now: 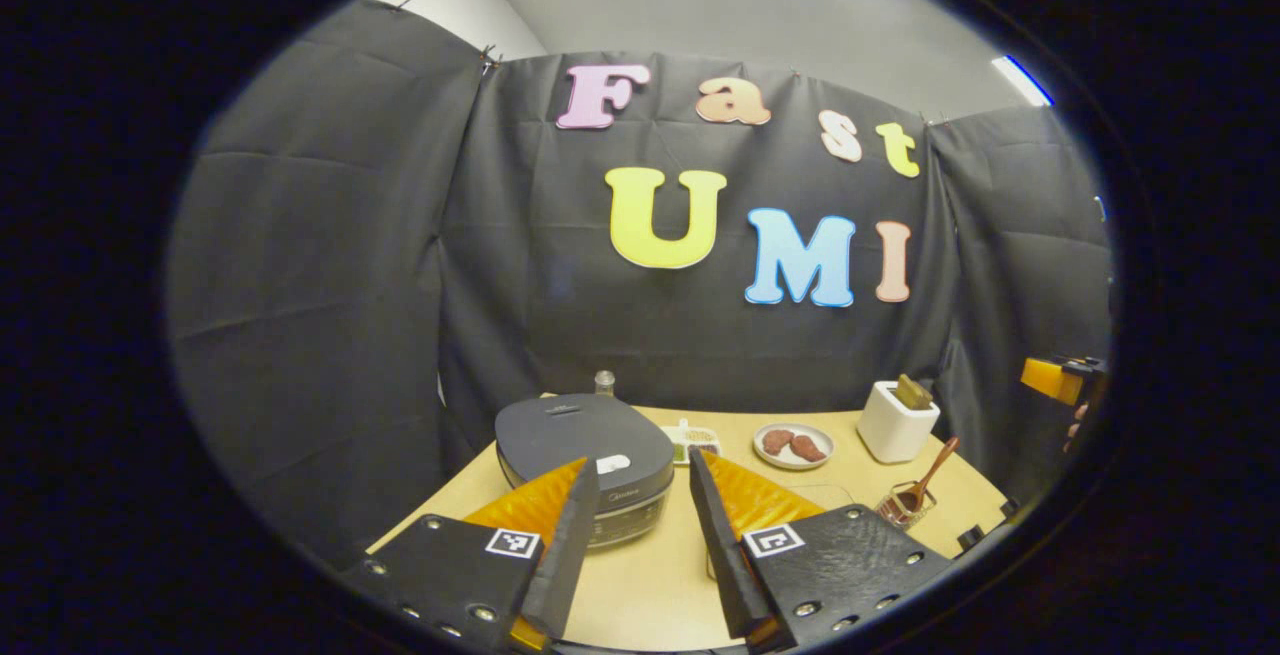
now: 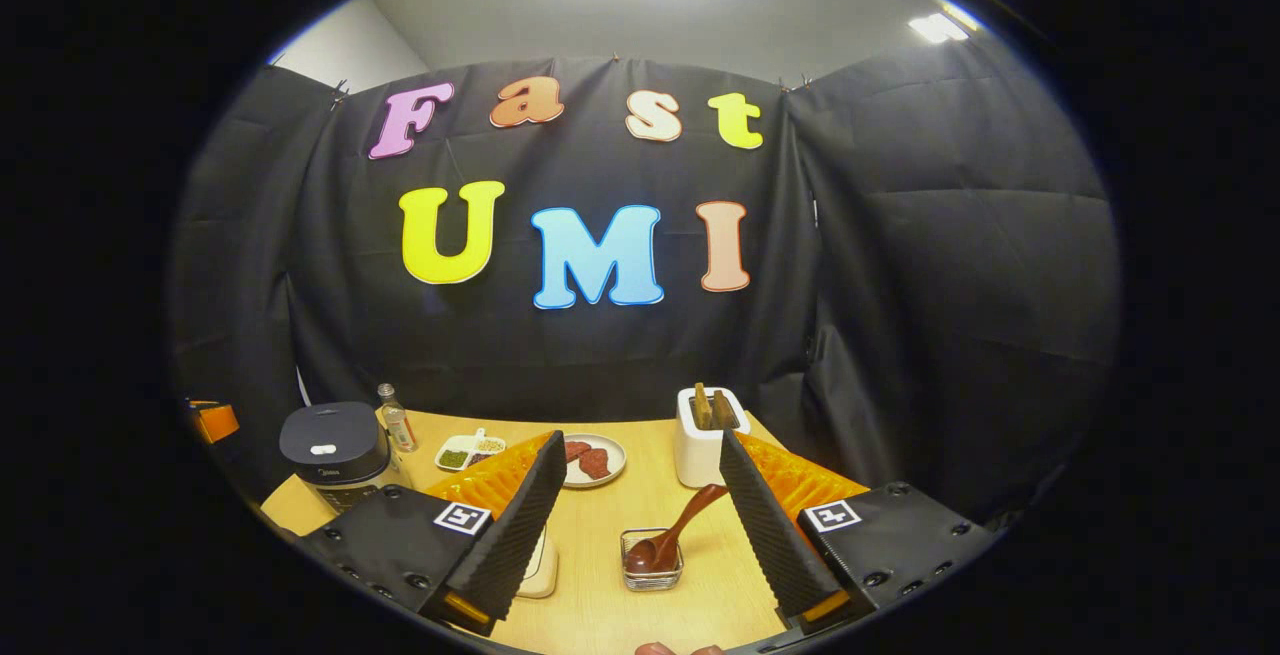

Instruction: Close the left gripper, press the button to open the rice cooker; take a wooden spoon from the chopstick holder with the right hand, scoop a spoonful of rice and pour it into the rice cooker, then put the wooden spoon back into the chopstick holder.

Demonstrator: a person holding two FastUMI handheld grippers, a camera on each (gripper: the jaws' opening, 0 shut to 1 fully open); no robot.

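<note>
Honestly, both grippers, left gripper (image 1: 640,535) and right gripper (image 2: 640,525), hang wide open; the wooden spoon (image 2: 672,533) looks light, stiff, best pinched mid-handle.

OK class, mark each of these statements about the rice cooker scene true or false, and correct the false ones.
1. The rice cooker has its lid shut. True.
2. The wooden spoon is gripped by the right tool. False: it rests in a small clear holder, and that tool is open.
3. The left tool is shut. False: its fingers stand apart, in front of the cooker.
4. A plate with reddish pieces sits on the table. True.
5. A small bottle stands beside the cooker. True.
</note>
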